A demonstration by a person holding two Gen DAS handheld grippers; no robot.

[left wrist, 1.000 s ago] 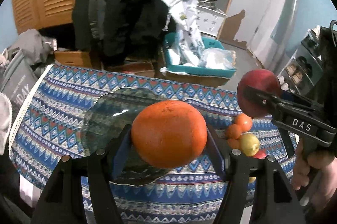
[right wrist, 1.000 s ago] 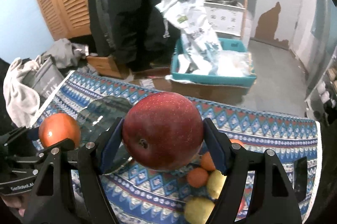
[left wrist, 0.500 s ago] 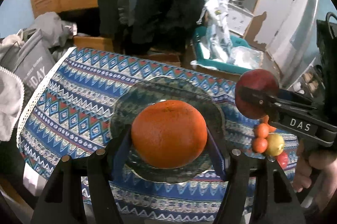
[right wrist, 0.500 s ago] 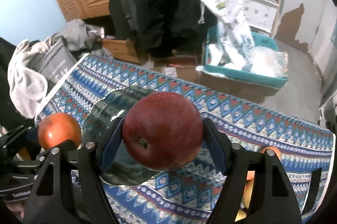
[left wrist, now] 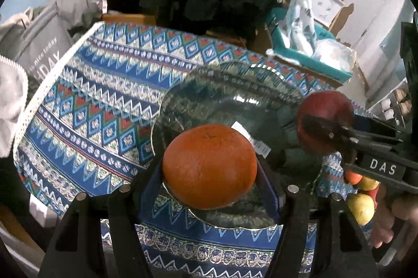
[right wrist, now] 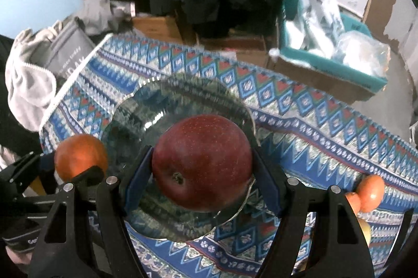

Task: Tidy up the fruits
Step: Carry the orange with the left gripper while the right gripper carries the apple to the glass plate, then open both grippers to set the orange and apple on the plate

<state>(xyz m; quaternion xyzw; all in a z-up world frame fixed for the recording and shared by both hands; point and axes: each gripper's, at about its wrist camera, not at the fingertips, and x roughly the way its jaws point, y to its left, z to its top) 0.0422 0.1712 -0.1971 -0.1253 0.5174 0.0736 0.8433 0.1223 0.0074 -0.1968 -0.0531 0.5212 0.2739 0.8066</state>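
A: Two fruits are held over one glass plate (left wrist: pixel 222 95). Which tongs are nearer to release?

B: The left tongs (left wrist: pixel 209 171) are clamped on the orange (left wrist: pixel 209 169). In the left wrist view it sits at lower centre of the frame, over the plate's near rim. The right tongs (right wrist: pixel 202 163) are clamped on the red apple (right wrist: pixel 202 163), at centre of the right wrist view, over the plate's near half.

A: Relation between the two?

B: In the left wrist view the apple (left wrist: pixel 325 121) is at right of frame, over the plate's right edge, apart from the orange. Judgement: both hang above the plate; each needs lowering before opening.

A: Remaining fruit?

B: A small pile (left wrist: pixel 363 189) lies on the table (left wrist: pixel 91 108), at lower right of the frame.
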